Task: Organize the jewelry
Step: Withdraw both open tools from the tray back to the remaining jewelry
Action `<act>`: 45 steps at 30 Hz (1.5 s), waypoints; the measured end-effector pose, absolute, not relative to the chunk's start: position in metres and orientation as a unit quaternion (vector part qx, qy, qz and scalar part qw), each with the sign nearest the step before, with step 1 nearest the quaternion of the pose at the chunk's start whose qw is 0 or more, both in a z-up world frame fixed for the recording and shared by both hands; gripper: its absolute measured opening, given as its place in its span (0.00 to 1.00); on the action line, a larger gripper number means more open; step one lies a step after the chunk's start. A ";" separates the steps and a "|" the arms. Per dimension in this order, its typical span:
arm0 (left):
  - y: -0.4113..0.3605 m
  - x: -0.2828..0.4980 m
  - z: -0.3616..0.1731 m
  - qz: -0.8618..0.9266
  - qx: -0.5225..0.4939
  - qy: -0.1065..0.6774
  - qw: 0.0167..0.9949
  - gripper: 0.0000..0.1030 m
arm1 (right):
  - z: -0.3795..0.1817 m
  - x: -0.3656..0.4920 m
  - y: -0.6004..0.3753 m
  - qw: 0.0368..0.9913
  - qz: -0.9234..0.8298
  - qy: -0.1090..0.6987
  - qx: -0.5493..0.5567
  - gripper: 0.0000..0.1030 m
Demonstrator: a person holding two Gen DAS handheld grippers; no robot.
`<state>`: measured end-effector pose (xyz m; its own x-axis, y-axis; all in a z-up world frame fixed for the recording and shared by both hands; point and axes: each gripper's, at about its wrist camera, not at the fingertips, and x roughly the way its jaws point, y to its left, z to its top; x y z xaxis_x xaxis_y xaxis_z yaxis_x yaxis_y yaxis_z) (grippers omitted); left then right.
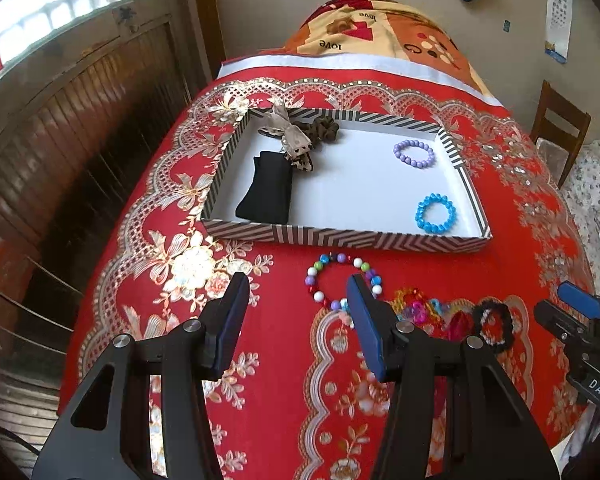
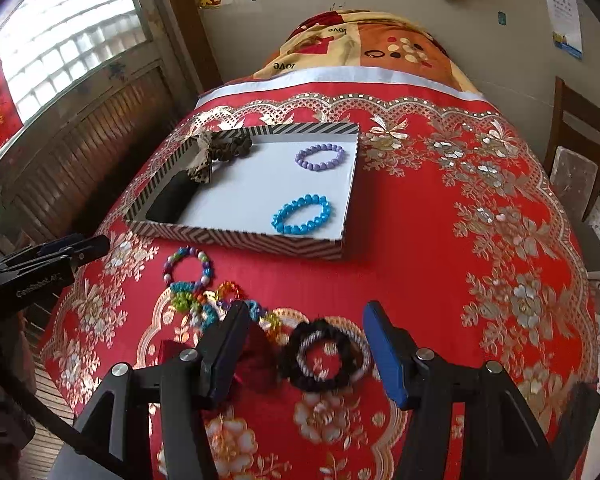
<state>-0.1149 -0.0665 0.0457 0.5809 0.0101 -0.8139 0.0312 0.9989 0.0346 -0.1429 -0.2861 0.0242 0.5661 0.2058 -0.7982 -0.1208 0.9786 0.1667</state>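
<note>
In the middle of the red floral cloth [image 1: 284, 360]: a shallow striped box [image 1: 340, 238], white inside, taken here as the landmark.

Inside the box, towards its far right corner: a purple bead bracelet [image 1: 415, 165], flat on the white floor. Inside, at the near right corner: a blue bead bracelet [image 1: 436, 229], close to the near wall and well apart from the purple one. Inside, along the left wall: a black pouch [image 1: 266, 188]. Inside, at the far left corner: a spotted fabric bow [image 1: 296, 140], touching the pouch's far end, and just beside it a dark scrunchie [image 1: 320, 128].

Outside, just in front of the near wall: a multicoloured bead bracelet [image 1: 340, 258], flat on the cloth. Nearer the cameras than that: a tangle of bright plastic pieces [image 2: 196, 300], touching the bracelet's near edge. Further from the box again, on the right of the tangle: a black-and-white scrunchie [image 2: 324, 382], with a dark red piece [image 2: 256, 360] at its left side.

Left tool [image 1: 298, 284]: released, fingers spread wide, nothing between the pads, in front of the box's near wall towards the left end. Right finger overlapping the multicoloured bracelet in the left wrist view; contact impossible to tell.

Right tool [image 2: 306, 312]: released as well, fingers apart, gripping nothing, in front of the box's near right corner. Black-and-white scrunchie visible in the gap between the two fingers, lying on the cloth, untouched by either pad.
</note>
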 end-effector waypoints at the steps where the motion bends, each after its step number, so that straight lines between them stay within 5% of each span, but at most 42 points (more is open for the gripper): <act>1: -0.067 -0.119 0.047 -0.006 0.022 0.456 0.890 0.49 | 0.025 -0.146 -0.286 0.884 0.093 0.456 0.046 0.55; 45: -0.044 -0.135 0.026 -0.005 -0.003 0.478 0.879 0.49 | 0.001 -0.168 -0.289 0.871 0.090 0.482 0.038 0.56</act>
<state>-0.1351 -0.0440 0.0257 0.5437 -0.0116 -0.8392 0.0064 0.9999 -0.0097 -0.1678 -0.2886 0.0015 0.5191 0.1926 -0.8327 -0.1199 0.9811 0.1522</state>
